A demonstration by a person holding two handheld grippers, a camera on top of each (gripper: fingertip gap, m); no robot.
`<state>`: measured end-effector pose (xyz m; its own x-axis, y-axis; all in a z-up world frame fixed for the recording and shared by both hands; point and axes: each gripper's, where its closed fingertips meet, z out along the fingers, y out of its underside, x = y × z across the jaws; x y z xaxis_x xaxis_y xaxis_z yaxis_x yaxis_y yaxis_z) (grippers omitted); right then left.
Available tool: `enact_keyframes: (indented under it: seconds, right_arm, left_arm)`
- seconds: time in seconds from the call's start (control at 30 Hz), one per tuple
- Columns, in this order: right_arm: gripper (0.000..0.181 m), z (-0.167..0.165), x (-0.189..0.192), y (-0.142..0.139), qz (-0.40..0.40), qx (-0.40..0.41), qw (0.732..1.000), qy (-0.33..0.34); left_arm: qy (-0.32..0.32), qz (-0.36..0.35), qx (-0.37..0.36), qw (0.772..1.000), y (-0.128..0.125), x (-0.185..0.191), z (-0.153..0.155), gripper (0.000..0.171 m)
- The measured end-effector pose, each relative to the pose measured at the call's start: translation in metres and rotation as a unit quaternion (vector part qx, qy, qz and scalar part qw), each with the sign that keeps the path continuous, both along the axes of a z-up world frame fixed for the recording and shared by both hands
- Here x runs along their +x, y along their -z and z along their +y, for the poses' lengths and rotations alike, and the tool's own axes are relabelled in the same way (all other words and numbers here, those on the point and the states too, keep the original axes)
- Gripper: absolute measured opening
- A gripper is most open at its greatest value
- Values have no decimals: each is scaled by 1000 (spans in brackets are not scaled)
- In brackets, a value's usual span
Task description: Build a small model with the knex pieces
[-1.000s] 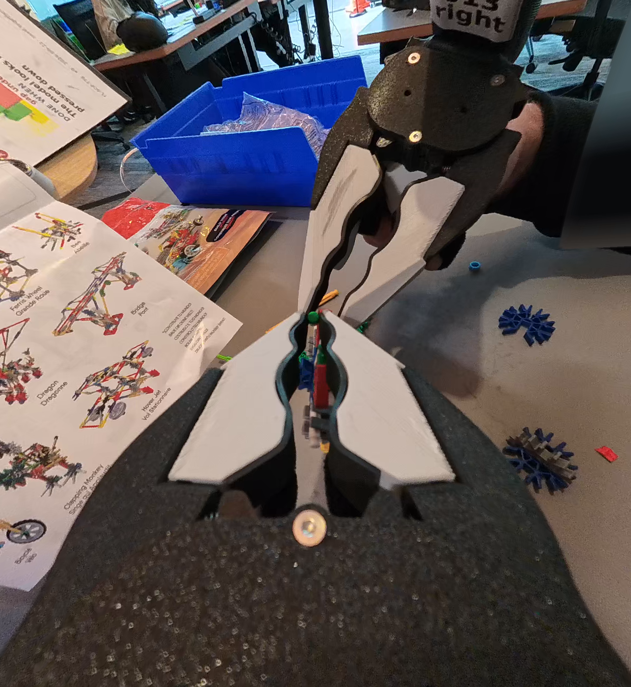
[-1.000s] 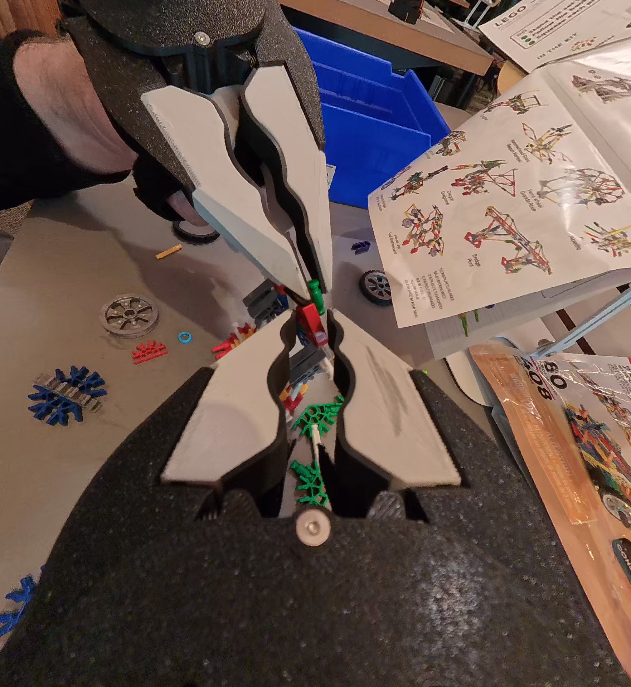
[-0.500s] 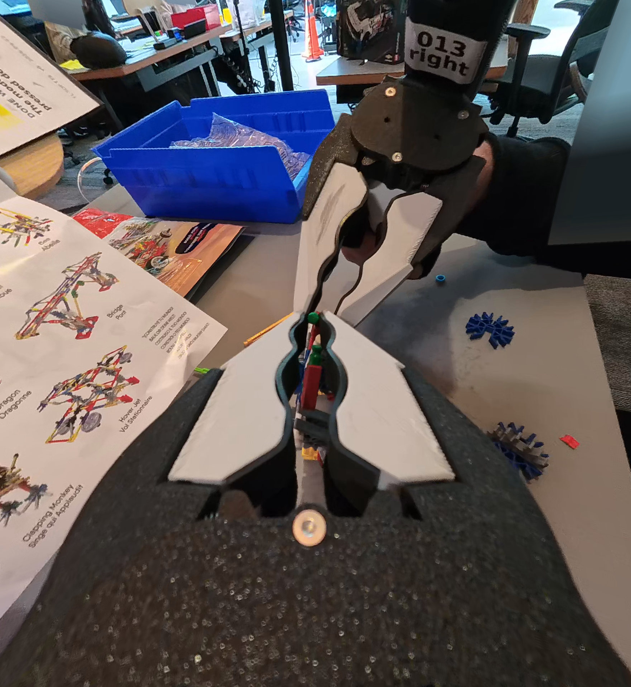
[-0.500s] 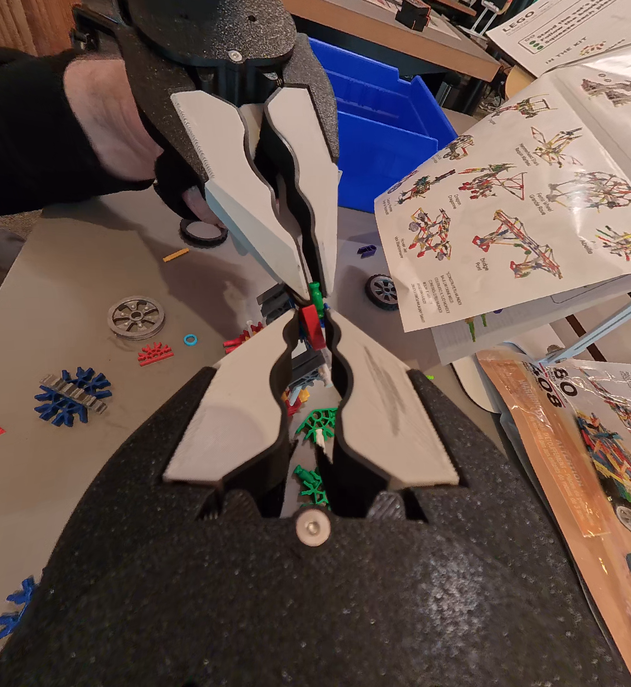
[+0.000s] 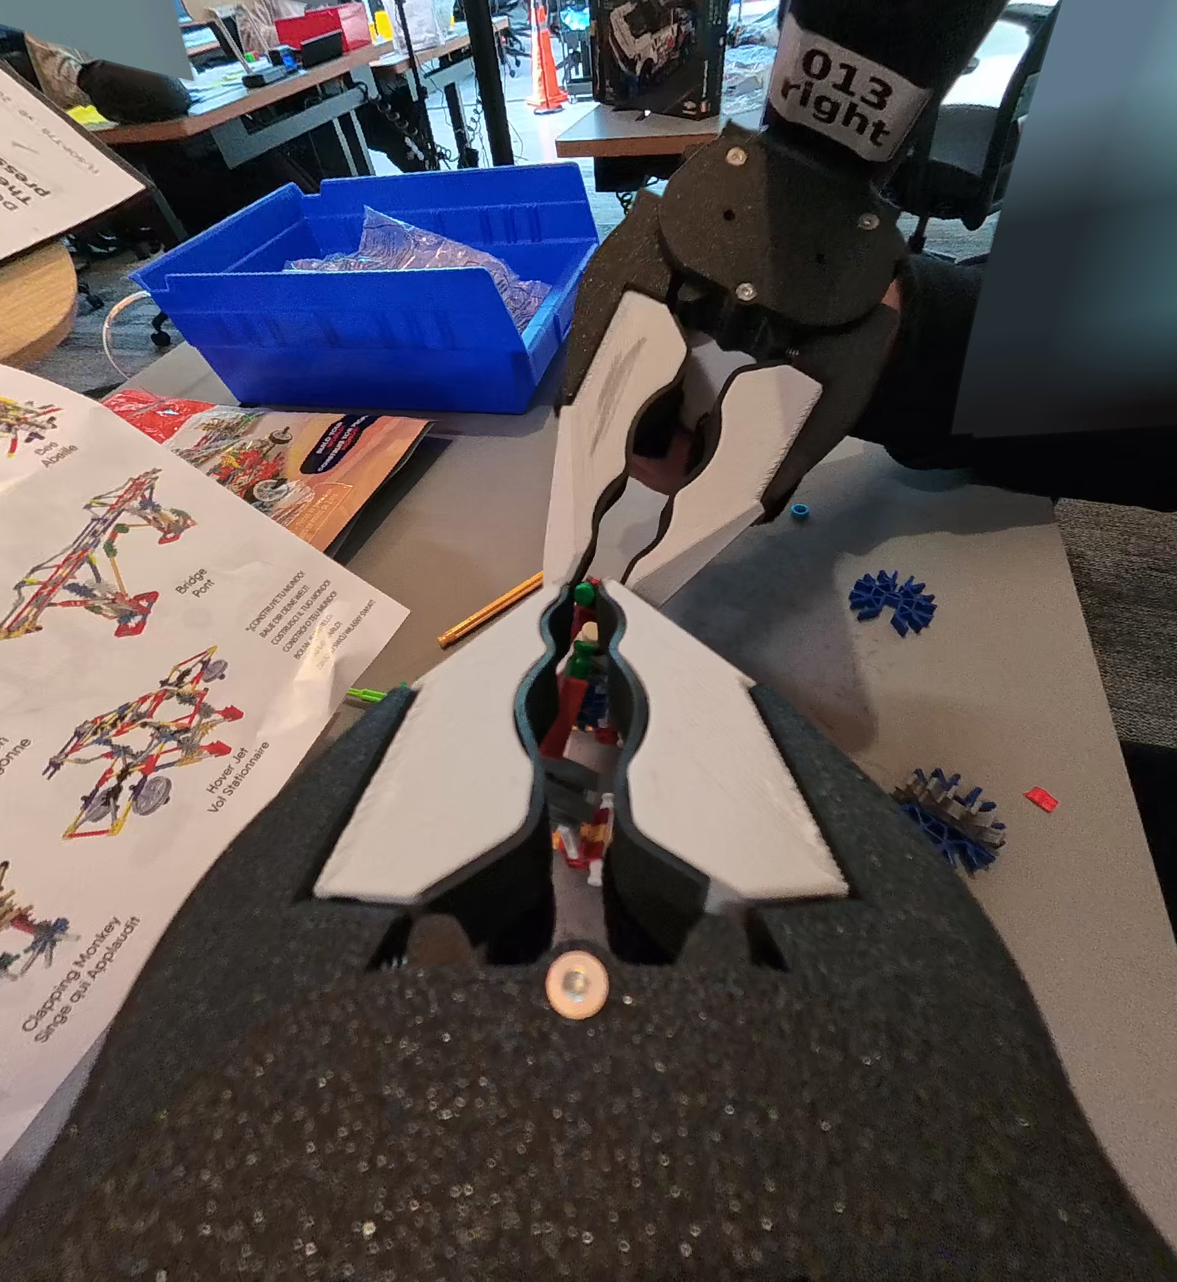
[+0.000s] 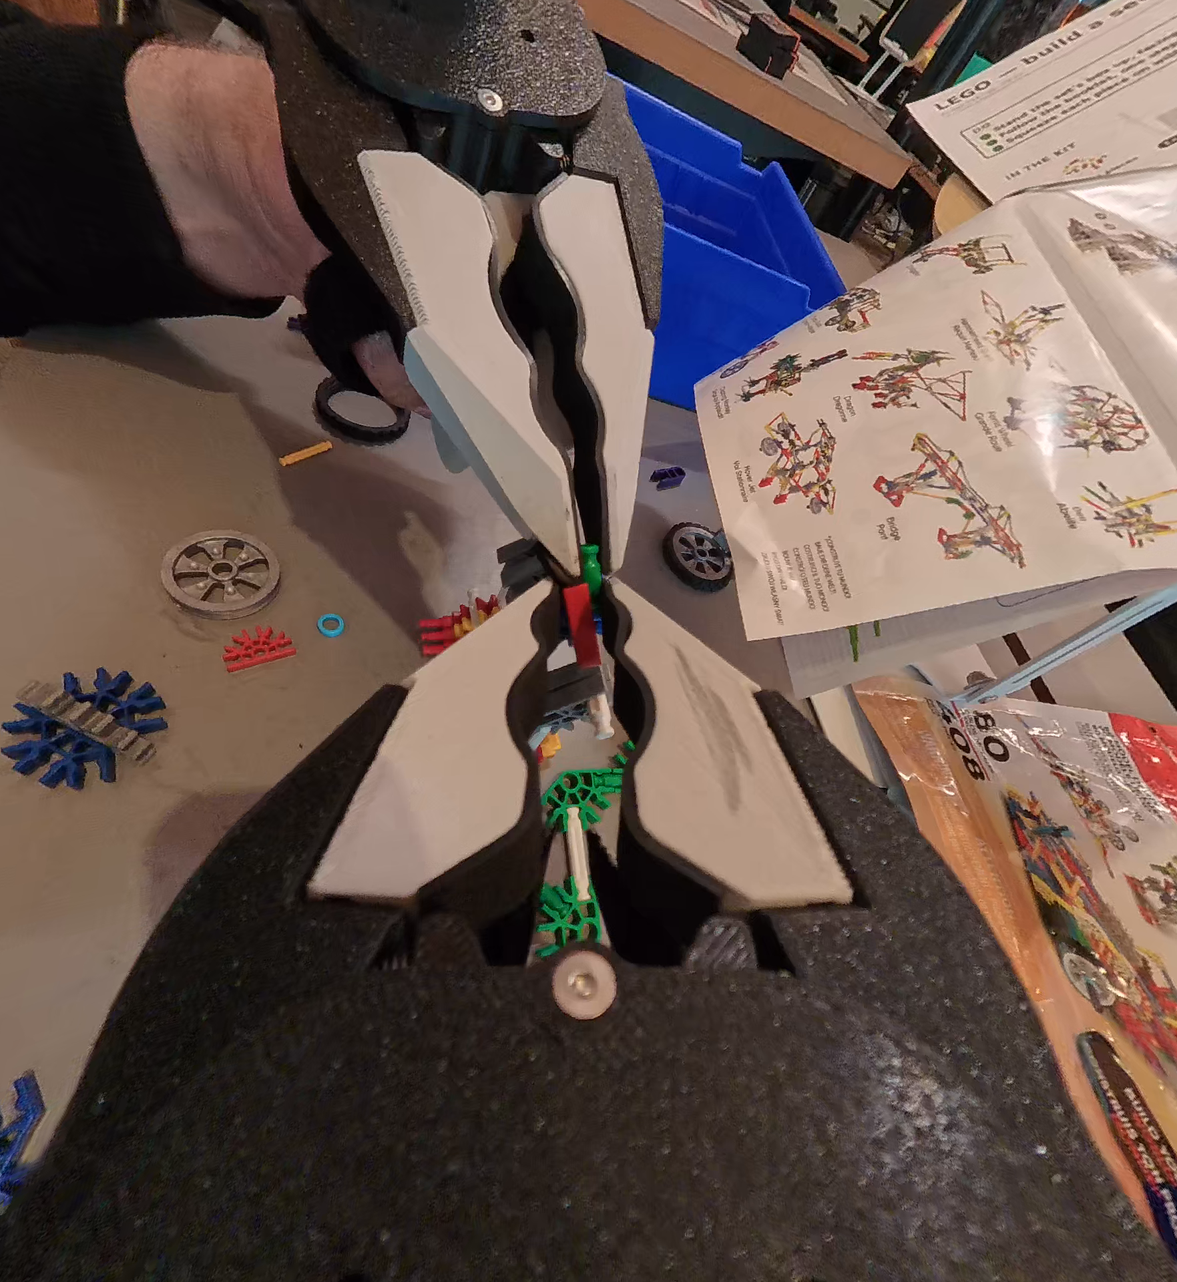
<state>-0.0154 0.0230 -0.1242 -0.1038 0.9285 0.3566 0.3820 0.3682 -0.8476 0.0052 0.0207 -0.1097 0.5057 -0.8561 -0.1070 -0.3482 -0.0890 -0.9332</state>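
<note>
My left gripper (image 5: 584, 590) is shut on a short green rod (image 5: 584, 595), which also shows in the right wrist view (image 6: 590, 563). My right gripper (image 6: 582, 590) meets it tip to tip, shut on a small red connector piece (image 6: 580, 619) that touches the rod. In the left wrist view the right gripper (image 5: 599, 579) comes down from the upper right, held by a gloved hand. In the right wrist view the left gripper (image 6: 591, 555) comes down from above. Both hang above the grey table (image 5: 988, 694). More loose red, grey and green pieces (image 6: 575, 798) lie below them.
A blue bin (image 5: 377, 326) with a plastic bag stands behind. An instruction sheet (image 5: 121, 624) and a kit bag (image 6: 1092, 902) lie to one side. Blue connectors (image 5: 894, 600), a grey wheel (image 6: 220, 574), a tyre (image 6: 362, 416), a small wheel (image 6: 700, 555) and an orange rod (image 5: 488, 610) lie about. The tips of both grippers are at nearly the same place.
Both grippers have stayed tip to tip with the same grips. The left view has tilted up and away from the instruction sheet; the joined pieces have risen slightly.
</note>
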Motion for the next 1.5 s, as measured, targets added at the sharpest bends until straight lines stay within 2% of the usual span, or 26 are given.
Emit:
enact_keyframes:
  seconds: [0.43, 0.7, 0.97, 1.17, 1.5]
  right_arm:
    - [5, -2, 2, 1, -26, 3, 1000, -4]
    - [6, -4, 0, 2, -22, -9, 1000, -12]
    - [7, -6, 1, 2, -25, -6, 999, -21]
    - [7, -6, 0, 2, -22, -13, 1000, -18]
    - [5, -6, 2, 2, -26, -10, 999, -21]
  left_arm:
    - [5, 14, 29, 999, 0, 1, -1, 5]
    - [5, 67, 77, 995, -1, -2, -3, 7]
    - [24, 41, 69, 996, -11, -6, -7, 13]
    - [30, 101, 77, 991, 5, -3, -9, 14]
    - [20, 101, 110, 989, 5, 1, -9, 13]
